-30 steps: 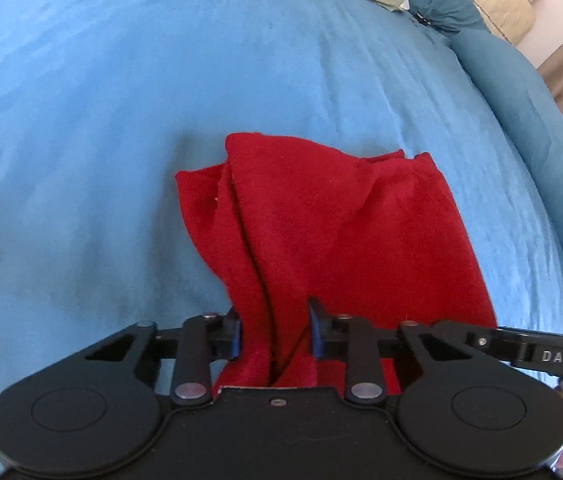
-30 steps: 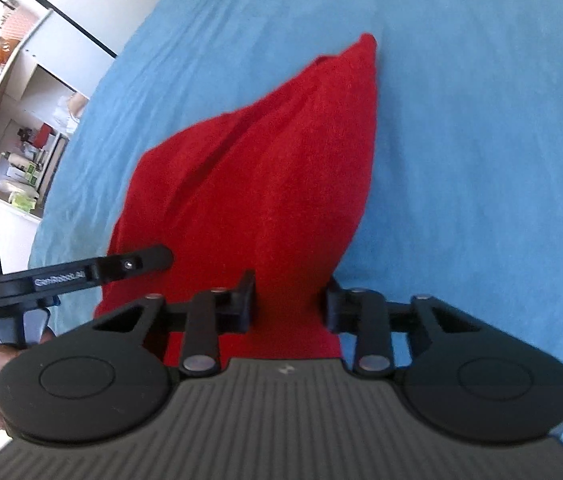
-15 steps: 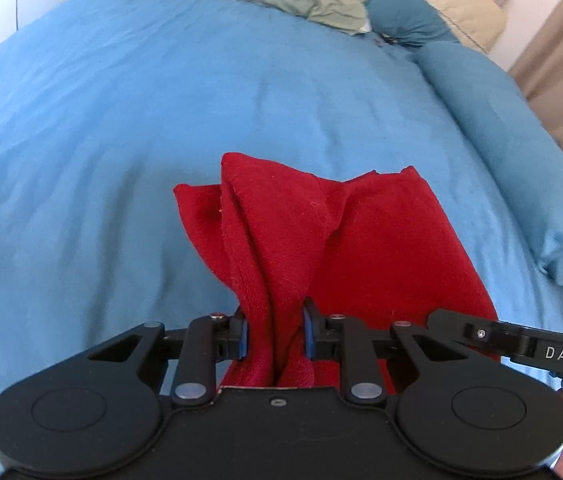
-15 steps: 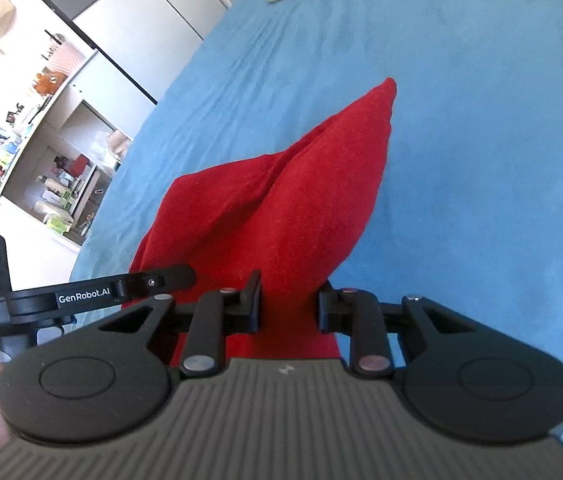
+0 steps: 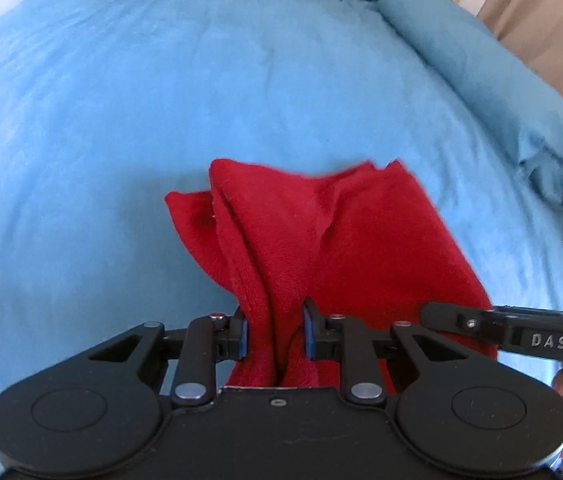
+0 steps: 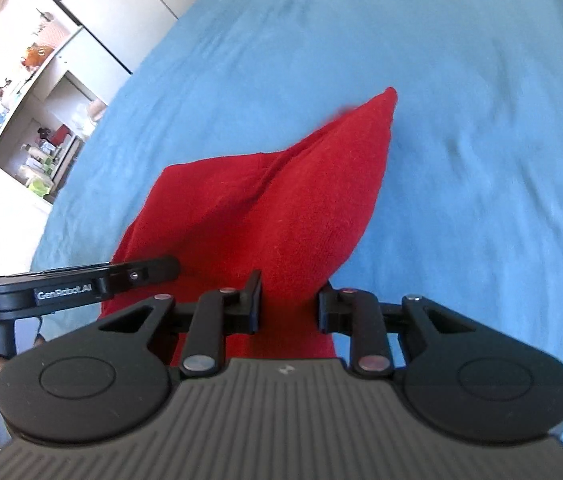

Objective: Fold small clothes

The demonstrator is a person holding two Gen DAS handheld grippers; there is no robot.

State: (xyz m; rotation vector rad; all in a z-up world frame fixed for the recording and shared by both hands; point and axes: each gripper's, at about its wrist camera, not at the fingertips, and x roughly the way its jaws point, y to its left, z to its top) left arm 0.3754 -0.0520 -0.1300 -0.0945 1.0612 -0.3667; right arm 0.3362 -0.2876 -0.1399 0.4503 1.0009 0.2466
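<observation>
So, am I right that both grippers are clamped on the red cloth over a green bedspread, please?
Not quite: the bedspread is blue, not green, as the left wrist view shows. The rest holds: the left gripper and the right gripper are both clamped on the red cloth.

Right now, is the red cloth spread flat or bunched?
Bunched: the red cloth hangs in folds, pinched by the left gripper and the right gripper.

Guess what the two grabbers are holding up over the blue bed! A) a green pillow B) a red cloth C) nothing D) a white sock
B: the left gripper and the right gripper each have their jaws pinched on the red cloth, above the blue bed.
</observation>
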